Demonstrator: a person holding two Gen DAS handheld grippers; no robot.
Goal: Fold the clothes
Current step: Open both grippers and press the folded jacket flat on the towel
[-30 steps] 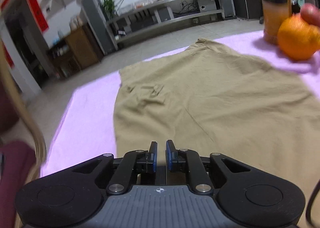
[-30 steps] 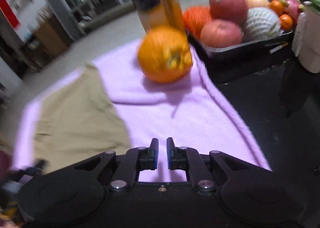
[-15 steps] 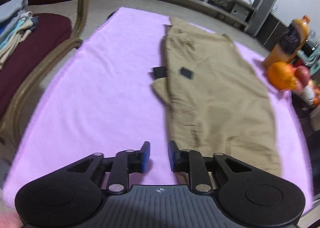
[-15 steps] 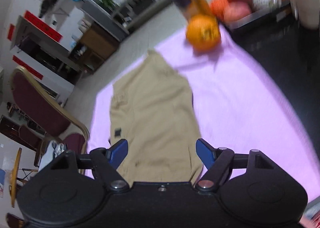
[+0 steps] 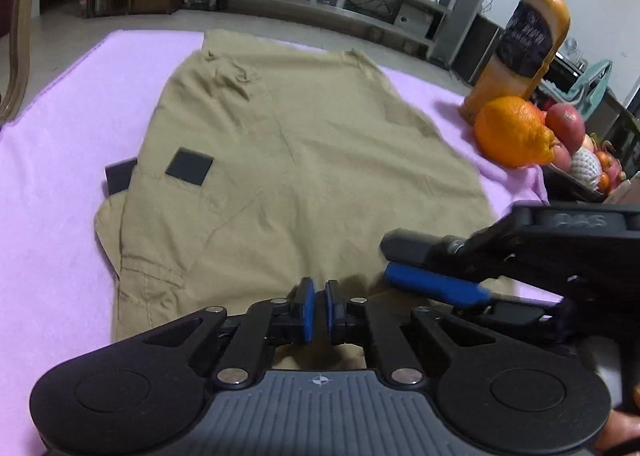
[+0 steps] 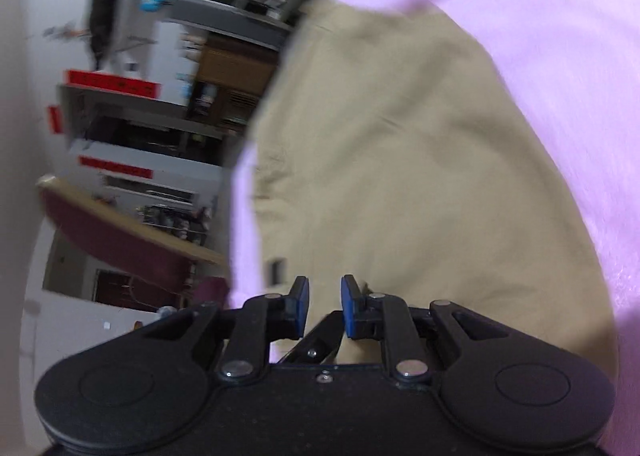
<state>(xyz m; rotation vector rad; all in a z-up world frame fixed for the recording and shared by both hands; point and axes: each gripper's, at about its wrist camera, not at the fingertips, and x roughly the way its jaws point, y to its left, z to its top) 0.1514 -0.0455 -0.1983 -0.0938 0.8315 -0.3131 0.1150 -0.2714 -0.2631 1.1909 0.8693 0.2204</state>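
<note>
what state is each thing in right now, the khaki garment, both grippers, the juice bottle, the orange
khaki garment: spread flat on the purple cloth, one side edge folded under, not yet folded up
left gripper: jaws closing, narrow gap, above the garment's near edge
right gripper: jaws closing, nothing clearly gripped
juice bottle: upright, capped
orange: resting on the cloth beside the bottle
</note>
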